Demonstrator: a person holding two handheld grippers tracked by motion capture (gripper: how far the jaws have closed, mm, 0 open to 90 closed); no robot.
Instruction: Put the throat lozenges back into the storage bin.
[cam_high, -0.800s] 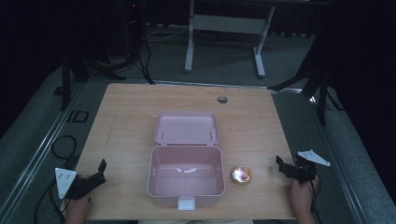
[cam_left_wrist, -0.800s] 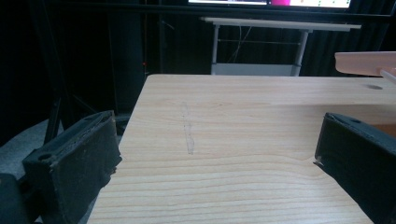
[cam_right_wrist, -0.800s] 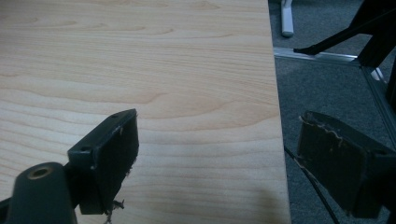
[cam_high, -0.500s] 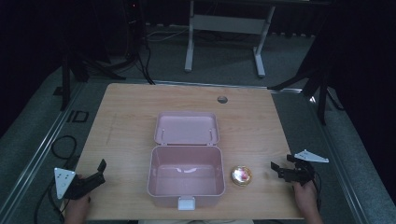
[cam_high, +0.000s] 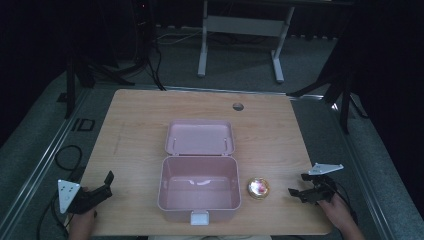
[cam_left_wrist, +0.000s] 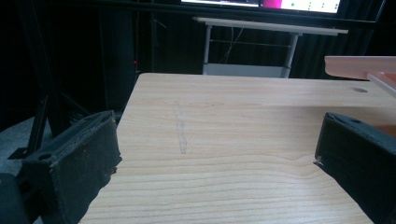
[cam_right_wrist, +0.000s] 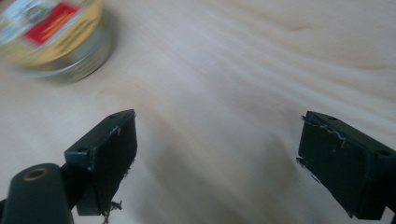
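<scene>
High view: small round tin (cam_high: 259, 187) with gold rim sits on desk (cam_high: 140, 115), just beside the right wall of the open pink box (cam_high: 199, 189), lid laid back. Right tongs (cam_high: 300, 186) near the tin, on its right, jaws spread, nothing between them. Right gripper view: tin (cam_right_wrist: 56, 32) at upper left, beyond the jaws, not touched. Left tongs (cam_high: 104, 182) spread, at desk's near-left corner, well apart from box.

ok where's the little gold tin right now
In the high view the gold tin sits on the table, just right of the open pink box, between it and the open right gripper.
</scene>
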